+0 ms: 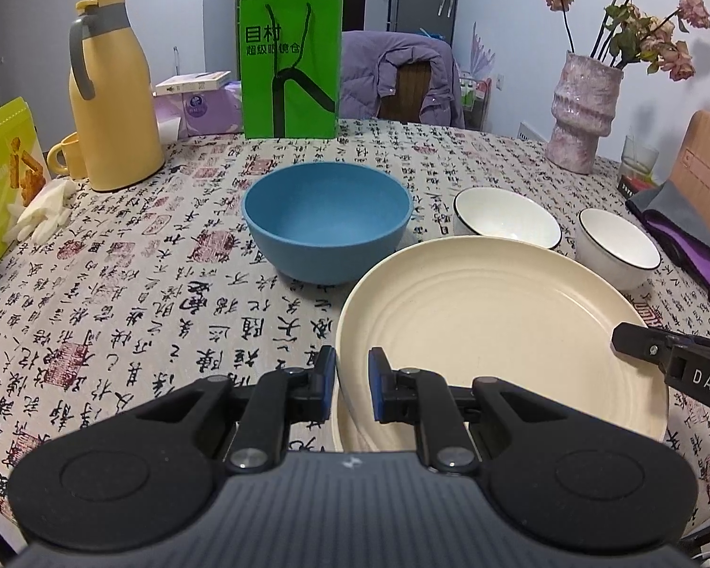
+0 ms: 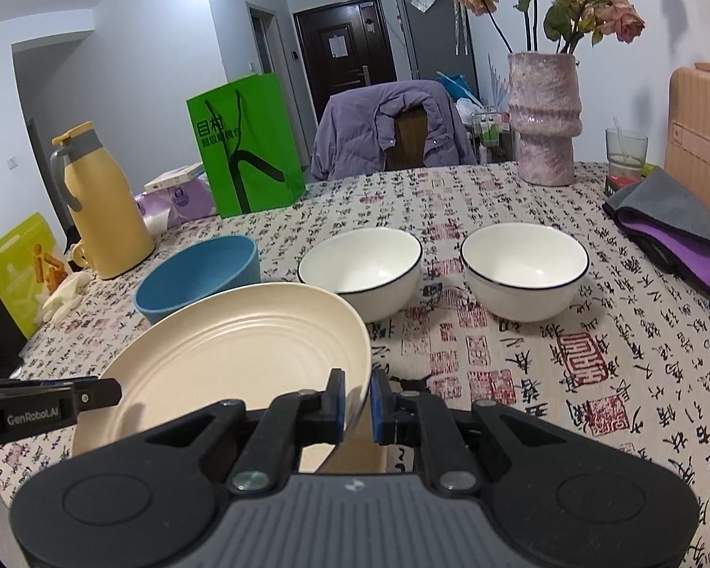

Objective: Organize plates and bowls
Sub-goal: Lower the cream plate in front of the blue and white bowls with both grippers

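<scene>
The cream plate is held at two points on its rim, above the worktop, which is covered by a cloth printed with calligraphy. In the left wrist view the rim is clamped between the blue-padded fingers of the left gripper, which are closed on the plate's near left edge. In the right wrist view the opposite edge is pinched by the right gripper; its fingers are likewise closed on the rim, and the plate is seen tilted, its right edge standing higher in that view. Each gripper is visible at the margin of the other's camera.

Just beyond the plate, a blue bowl is seen on the worktop, partly hidden by the plate's far edge in the right wrist view. To its right, two white bowls with dark rims are set side by side: the nearer white bowl close behind the plate, and the farther white bowl apart from it. A yellow jug, a green paper bag and a pink vase of flowers are placed along the far side of the worktop.
</scene>
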